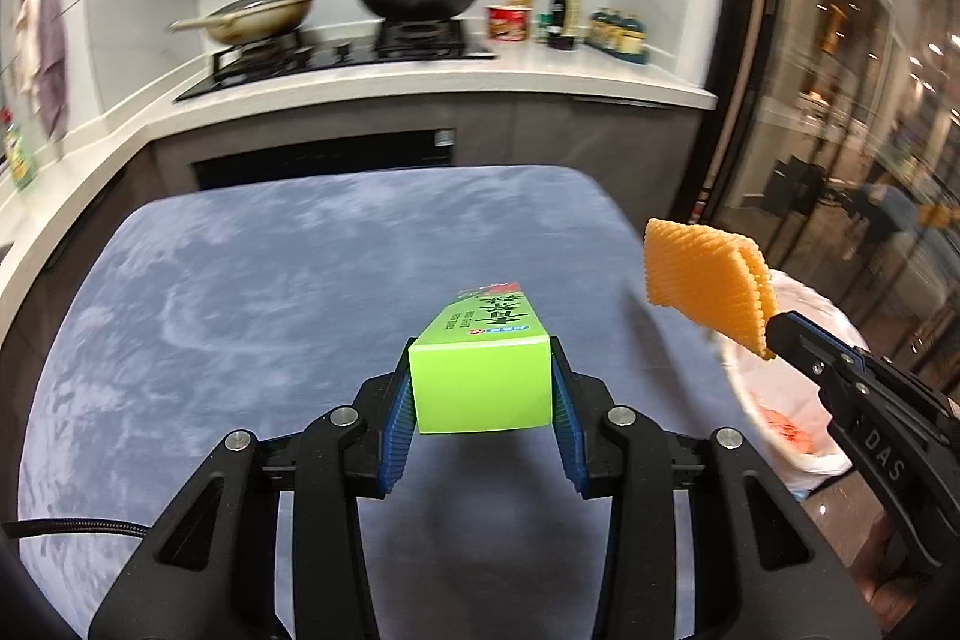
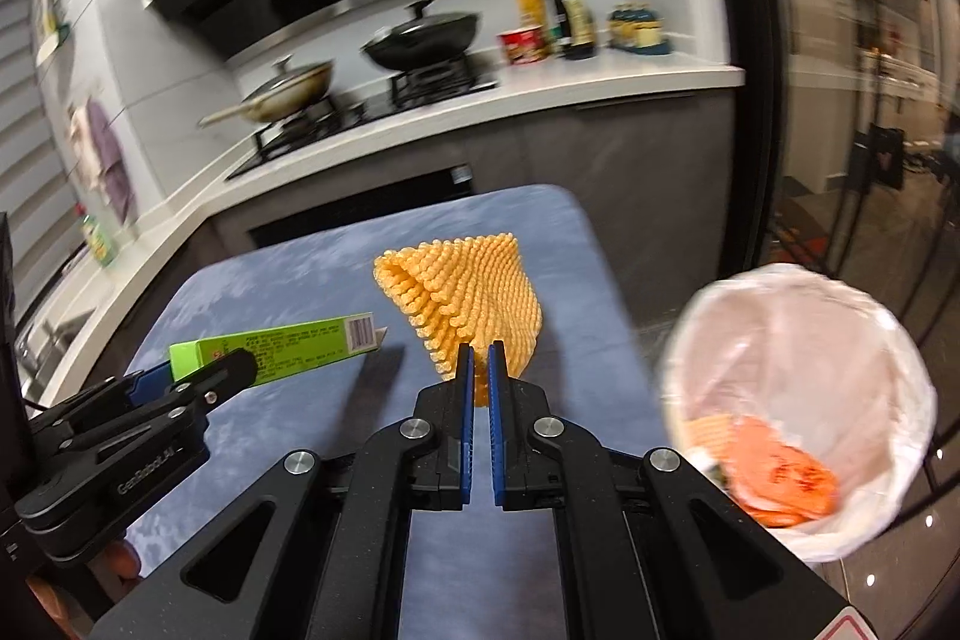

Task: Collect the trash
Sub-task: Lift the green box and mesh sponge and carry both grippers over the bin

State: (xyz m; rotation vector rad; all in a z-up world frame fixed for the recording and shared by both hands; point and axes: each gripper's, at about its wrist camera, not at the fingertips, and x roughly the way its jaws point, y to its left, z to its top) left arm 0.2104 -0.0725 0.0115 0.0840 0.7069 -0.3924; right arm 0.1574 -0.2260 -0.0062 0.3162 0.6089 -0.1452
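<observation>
swing both loads off the blue table (image 1: 240, 280) over the lined bin (image 2: 798, 316) beside it, your left gripper (image 1: 480, 388) clamping the green carton (image 1: 480, 376), your right gripper (image 2: 480, 370) pinching the orange foam net (image 2: 468, 292).

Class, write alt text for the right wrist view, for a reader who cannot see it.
The right gripper pinches an orange foam net above a blue table. To its left, the left gripper holds a green box. At lower right, a white-lined bin holds orange trash; a kitchen counter with pans lies behind.
</observation>
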